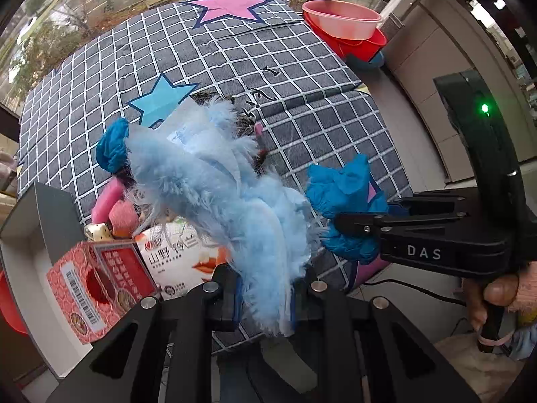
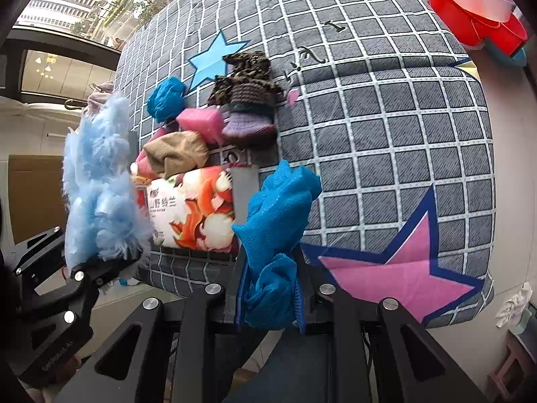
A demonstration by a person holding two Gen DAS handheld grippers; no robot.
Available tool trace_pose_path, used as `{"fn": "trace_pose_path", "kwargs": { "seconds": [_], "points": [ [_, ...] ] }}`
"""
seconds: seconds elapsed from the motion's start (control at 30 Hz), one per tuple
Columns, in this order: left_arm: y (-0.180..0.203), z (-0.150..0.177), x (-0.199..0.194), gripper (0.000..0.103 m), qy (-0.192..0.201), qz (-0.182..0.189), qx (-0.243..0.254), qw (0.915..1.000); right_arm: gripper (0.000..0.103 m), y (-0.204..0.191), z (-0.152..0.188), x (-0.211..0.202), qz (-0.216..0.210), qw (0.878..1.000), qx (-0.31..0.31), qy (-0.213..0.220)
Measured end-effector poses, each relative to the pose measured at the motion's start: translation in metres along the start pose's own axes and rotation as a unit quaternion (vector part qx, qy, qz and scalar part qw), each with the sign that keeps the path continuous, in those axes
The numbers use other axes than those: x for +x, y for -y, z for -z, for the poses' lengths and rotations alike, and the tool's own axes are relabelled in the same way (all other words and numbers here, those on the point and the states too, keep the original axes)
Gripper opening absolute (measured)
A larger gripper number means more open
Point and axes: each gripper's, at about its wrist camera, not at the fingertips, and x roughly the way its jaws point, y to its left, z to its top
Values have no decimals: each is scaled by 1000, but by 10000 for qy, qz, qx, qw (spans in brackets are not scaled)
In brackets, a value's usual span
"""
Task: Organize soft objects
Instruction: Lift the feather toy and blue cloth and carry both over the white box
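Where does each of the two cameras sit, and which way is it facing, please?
Left wrist: on the left claw, looking steeply down its fingers at the checked cushion; the claw is shut on a fluffy duster; the right claw and a hand show at right.
Right wrist: on the right claw, looking down at the cushion; it is shut on a blue cloth; the left claw shows at left.
Shared: cushion, duster, blue cloth, tissue pack, red basin.

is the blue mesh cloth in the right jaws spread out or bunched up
Bunched up: the blue mesh cloth hangs crumpled in folds, pinched between the right gripper's shut jaws.
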Motion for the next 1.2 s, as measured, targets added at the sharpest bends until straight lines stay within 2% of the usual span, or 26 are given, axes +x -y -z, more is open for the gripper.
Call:
{"fn": "trace_pose_path", "kwargs": {
  "seconds": [0.3,0.43,0.57,0.8,1.0,1.2],
  "points": [
    [-8,56,-11,21,155,302,603,9976,24,-24,44,6,120,9989,382,247],
    [-29,91,-22,21,246,451,642,9966,24,-45,73,14,158,9972,655,336],
    [-56,116,-31,21,296,452,569,9969,24,-71,95,24,190,9969,683,351],
    [-107,152,-52,21,531,356,223,9977,24,-123,113,38,174,9985,370,375],
    [-149,184,-69,21,711,169,-247,9970,24,-176,117,55,55,9994,-183,275],
    [-196,213,-84,21,909,-95,-1031,9905,24,-237,113,68,-112,9957,-913,136]
  ]
}}
